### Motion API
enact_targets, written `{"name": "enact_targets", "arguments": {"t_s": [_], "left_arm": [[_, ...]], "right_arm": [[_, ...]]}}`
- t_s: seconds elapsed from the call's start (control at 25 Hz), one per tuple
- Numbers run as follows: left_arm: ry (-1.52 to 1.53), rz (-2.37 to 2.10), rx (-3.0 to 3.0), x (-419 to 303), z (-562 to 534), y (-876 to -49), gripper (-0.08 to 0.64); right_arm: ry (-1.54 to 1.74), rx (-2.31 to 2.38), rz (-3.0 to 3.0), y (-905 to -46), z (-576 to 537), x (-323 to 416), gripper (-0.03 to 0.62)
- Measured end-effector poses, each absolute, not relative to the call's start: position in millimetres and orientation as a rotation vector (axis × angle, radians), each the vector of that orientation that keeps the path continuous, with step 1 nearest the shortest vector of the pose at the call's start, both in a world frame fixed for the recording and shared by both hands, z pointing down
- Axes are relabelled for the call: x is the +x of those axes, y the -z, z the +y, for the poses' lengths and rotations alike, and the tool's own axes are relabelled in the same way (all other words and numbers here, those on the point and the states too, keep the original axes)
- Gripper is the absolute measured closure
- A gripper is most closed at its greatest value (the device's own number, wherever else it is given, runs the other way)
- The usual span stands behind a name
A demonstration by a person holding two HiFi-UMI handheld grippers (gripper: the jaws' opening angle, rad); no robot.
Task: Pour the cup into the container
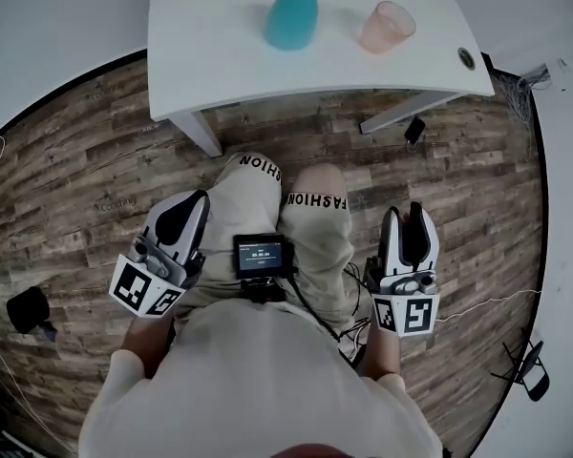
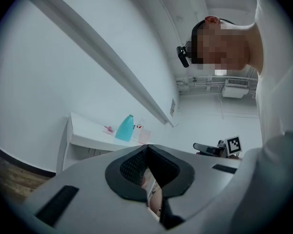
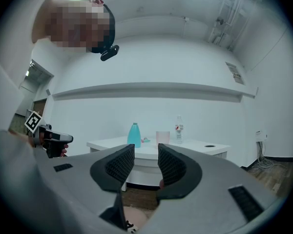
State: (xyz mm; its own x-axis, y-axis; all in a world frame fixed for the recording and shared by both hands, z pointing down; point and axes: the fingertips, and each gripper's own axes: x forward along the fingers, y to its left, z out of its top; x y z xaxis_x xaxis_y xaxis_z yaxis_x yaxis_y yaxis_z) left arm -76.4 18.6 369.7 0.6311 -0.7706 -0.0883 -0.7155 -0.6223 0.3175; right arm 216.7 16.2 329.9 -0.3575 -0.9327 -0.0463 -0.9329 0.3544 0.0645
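The one pink cup (image 1: 387,27) stands upright on the white table (image 1: 220,74), well ahead of me and apart from both my claws. Near it, on its left in the head view, stands the one teal bottle-shaped container (image 1: 292,15), upright, the two not touching. I also count one clear water bottle (image 3: 178,129) behind the cup and one small pink thing (image 3: 144,140) by the teal container, too small to tell what it is. I sit back from the table with a claw beside each knee. My left gripper (image 1: 196,203) has its pads pressed together at the tips, with nothing in them. My right gripper (image 1: 413,213) shows a narrow gap between its pads, and it too holds nothing. One small screen (image 1: 262,255) sits on my lap between them, above the wood-pattern floor (image 1: 76,160).
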Motion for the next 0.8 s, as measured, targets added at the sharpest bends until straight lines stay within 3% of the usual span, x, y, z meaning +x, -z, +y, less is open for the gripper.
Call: {"name": "enact_targets", "arguments": {"t_s": [0.44,0.8], "left_arm": [[0.27,-1.225,2.594,-46,42,-357,0.548],[0.166,-1.212,2.656,-30,1,-366,0.548]], "right_arm": [[-0.08,-1.772,2.495,-328,48,256,0.454],[-0.006,-1.766,2.505,-353,-4,260,0.454]]}}
